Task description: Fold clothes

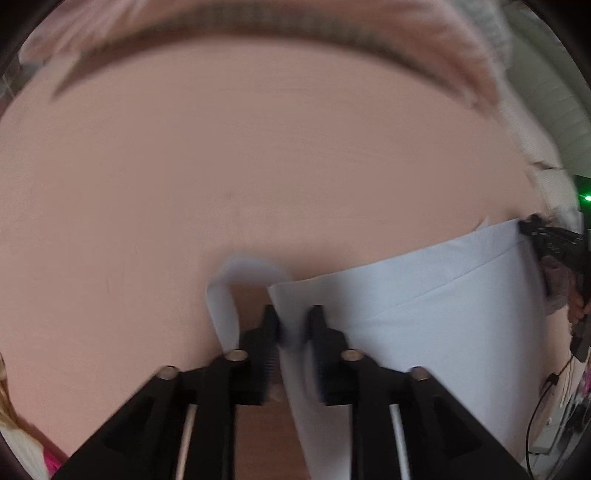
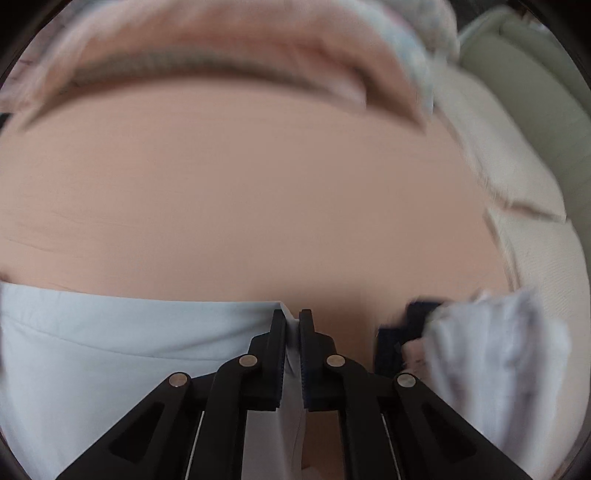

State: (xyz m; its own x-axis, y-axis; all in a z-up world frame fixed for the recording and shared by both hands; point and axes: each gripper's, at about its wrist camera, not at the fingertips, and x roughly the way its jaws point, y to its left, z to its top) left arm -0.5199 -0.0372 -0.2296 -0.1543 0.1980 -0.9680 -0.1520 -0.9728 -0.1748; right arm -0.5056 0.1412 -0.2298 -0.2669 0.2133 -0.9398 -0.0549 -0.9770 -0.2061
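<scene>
Between the two grippers, a pale blue cloth garment (image 1: 424, 295) hung stretched above a smooth pink fabric-covered surface (image 1: 240, 166). Item held at two points along its upper edge.

Left black two-finger gripper (image 1: 293, 325): jaws closed on the garment's left corner, cloth pinched between the ribbed pads; a narrow strip of the same fabric curled over just beside the left finger. Image blurred here.

Right black two-finger gripper (image 2: 292, 325): jaws closed on the garment's right edge, a thin fold of cloth showing between the pads. In the left wrist view the same gripper (image 1: 532, 227) appeared at the far right, gripping the opposite corner, with the person's hand (image 1: 574, 306) behind it.

Surroundings: a crumpled white-lilac cloth (image 2: 495, 343) lay on the pink surface to the right of the right gripper, with a dark navy item (image 2: 395, 339) touching its left side, kind not discernible. A cream quilted cushion or bedding (image 2: 517, 206) bordered the pink surface on the right. A dark band (image 1: 258, 22) ran across the far edge of the surface.
</scene>
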